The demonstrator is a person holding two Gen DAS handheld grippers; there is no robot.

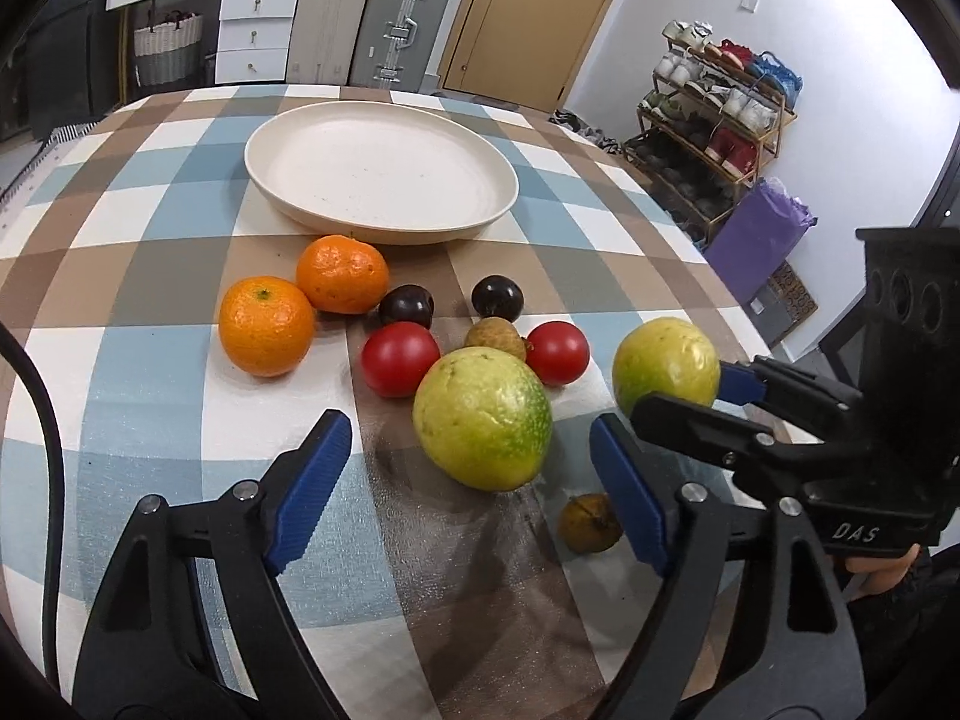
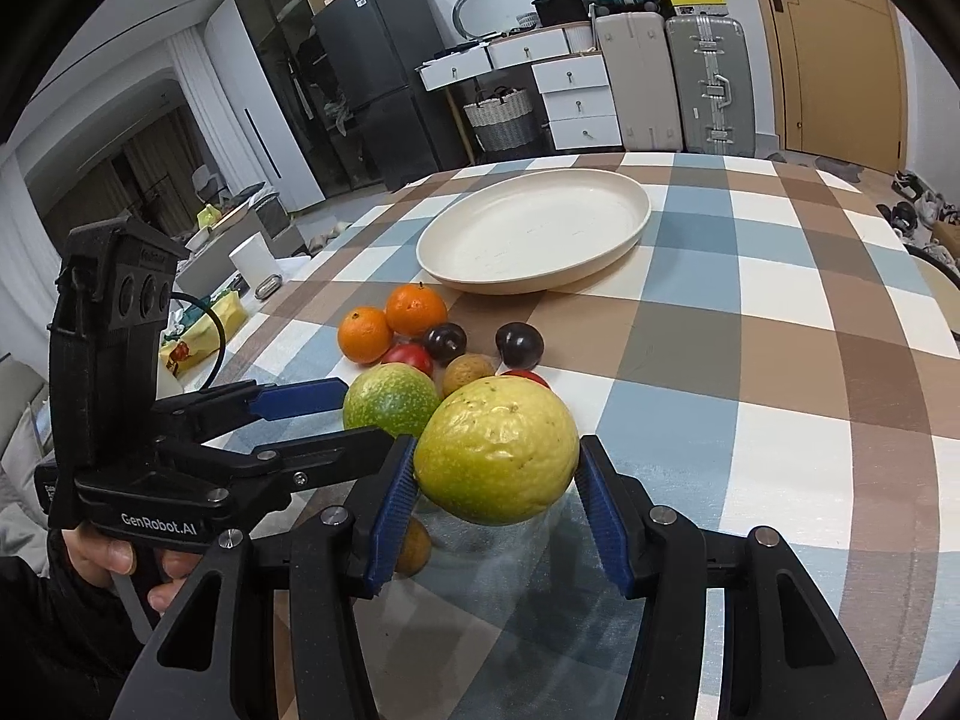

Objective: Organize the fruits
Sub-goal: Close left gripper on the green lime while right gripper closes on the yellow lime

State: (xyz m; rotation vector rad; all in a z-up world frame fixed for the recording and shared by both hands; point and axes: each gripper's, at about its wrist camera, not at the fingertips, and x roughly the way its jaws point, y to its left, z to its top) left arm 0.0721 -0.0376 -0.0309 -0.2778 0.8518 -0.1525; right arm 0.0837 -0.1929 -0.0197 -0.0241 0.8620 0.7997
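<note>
From my left wrist, my left gripper [image 1: 471, 480] stands wide, its blue fingers [image 1: 312, 483] either side of a green-yellow fruit [image 1: 483, 417] without touching it. Beyond lie two oranges [image 1: 267, 324], then the empty plate [image 1: 384, 171] toward the table's [image 1: 150, 360] far edge. My right gripper [image 1: 690, 396] shows at the right, round a second fruit [image 1: 666, 363].

From my right wrist, my right fingers [image 2: 393, 498] pinch that yellow-green fruit [image 2: 498, 450], lifted off the table [image 2: 780, 360]; a small brown fruit [image 2: 414, 546] shows underneath.

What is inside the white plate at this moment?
Nothing: the plate is empty in both views, with only small marks on its surface. All fruits lie on the tablecloth in front of it, or in the right gripper. What is under the plate is hidden.
</note>
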